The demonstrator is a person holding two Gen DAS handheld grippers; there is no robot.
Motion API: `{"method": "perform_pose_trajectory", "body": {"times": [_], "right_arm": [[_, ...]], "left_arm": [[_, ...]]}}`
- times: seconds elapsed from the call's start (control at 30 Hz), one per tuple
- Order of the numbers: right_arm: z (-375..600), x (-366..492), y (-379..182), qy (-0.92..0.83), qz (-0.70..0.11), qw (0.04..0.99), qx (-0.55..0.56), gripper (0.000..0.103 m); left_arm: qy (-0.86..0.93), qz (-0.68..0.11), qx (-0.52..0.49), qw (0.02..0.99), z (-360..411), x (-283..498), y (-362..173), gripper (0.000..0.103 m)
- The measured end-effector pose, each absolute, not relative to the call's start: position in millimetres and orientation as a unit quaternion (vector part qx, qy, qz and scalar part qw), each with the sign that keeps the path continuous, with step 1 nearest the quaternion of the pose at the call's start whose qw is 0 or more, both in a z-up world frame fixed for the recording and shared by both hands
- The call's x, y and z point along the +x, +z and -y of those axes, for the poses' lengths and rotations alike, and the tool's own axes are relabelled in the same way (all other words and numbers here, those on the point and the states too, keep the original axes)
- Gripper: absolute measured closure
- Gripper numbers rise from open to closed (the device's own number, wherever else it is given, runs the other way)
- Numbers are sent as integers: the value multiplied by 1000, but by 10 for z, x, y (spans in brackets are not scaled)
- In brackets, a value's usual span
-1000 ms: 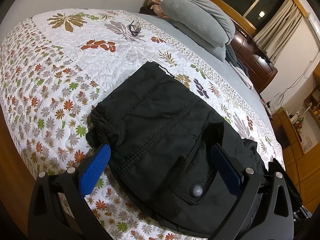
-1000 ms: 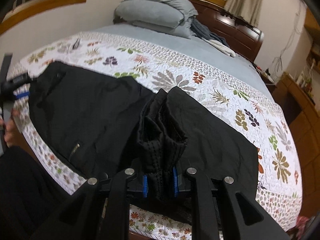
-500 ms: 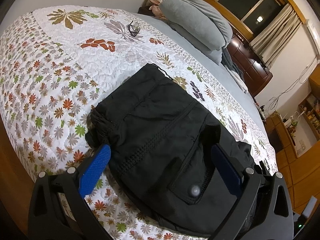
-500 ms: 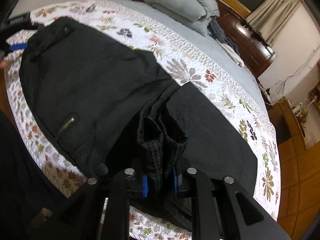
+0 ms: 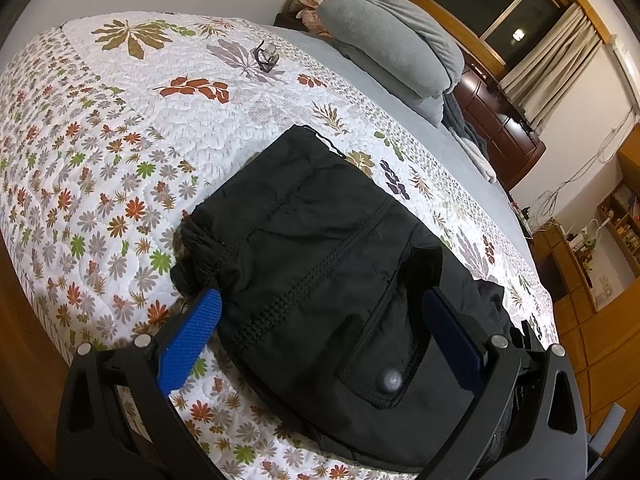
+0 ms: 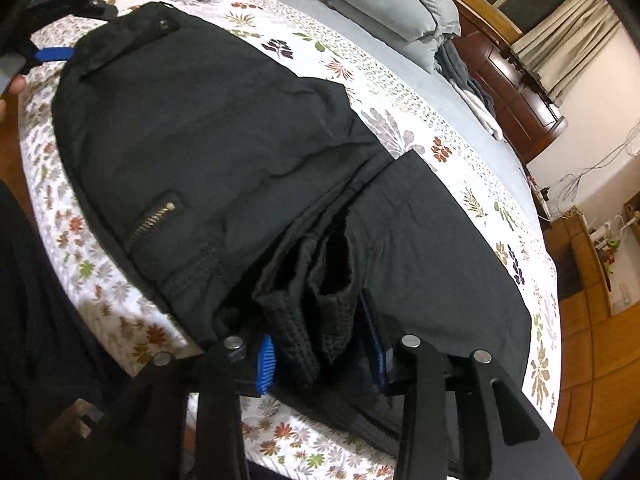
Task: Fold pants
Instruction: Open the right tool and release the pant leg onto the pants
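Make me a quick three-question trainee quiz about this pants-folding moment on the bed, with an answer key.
1. True or false: the left gripper is clamped on the black pants.
2. Multiple choice: what sits between the right gripper's blue pads? A) a bunched knit cuff of the pants B) the grey pillow C) nothing
3. Short answer: what small object lies on the floral quilt beyond the pants in the left wrist view?

Key
1. False: its jaws stand wide open, straddling the waist end with the snap-button pocket.
2. A; the ribbed cuff sits between the pads.
3. A pair of eyeglasses.
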State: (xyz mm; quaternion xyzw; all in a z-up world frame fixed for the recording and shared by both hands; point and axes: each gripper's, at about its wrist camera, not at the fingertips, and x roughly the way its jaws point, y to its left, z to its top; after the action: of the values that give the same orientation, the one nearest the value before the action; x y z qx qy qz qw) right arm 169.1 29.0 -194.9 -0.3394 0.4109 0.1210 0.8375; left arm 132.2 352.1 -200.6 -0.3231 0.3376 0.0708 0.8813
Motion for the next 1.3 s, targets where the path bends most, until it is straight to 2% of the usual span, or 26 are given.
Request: {"method": "perform_pose_trajectory", "body": {"times": [0.23,0.93,1.13,1.3], "right_arm": [[-237,1607,-1766,148,-427,840,-302,61],[-249,1541,-1288,178,-381,856,-300,59],[-11,1743,-1295,145,-372,869,-292,57],[149,1884,-1544,126,-394,859,-302,54]], "left_arm": [[70,-339,-321,881,-3535,1332,-2012,3],[71,-337,-328,880,-3546,1312,-2020,3],[73,-335,-329,880,-3545,1310,-2012,3],[105,-330,-327,879,-3566,1159,-1907,3]]}}
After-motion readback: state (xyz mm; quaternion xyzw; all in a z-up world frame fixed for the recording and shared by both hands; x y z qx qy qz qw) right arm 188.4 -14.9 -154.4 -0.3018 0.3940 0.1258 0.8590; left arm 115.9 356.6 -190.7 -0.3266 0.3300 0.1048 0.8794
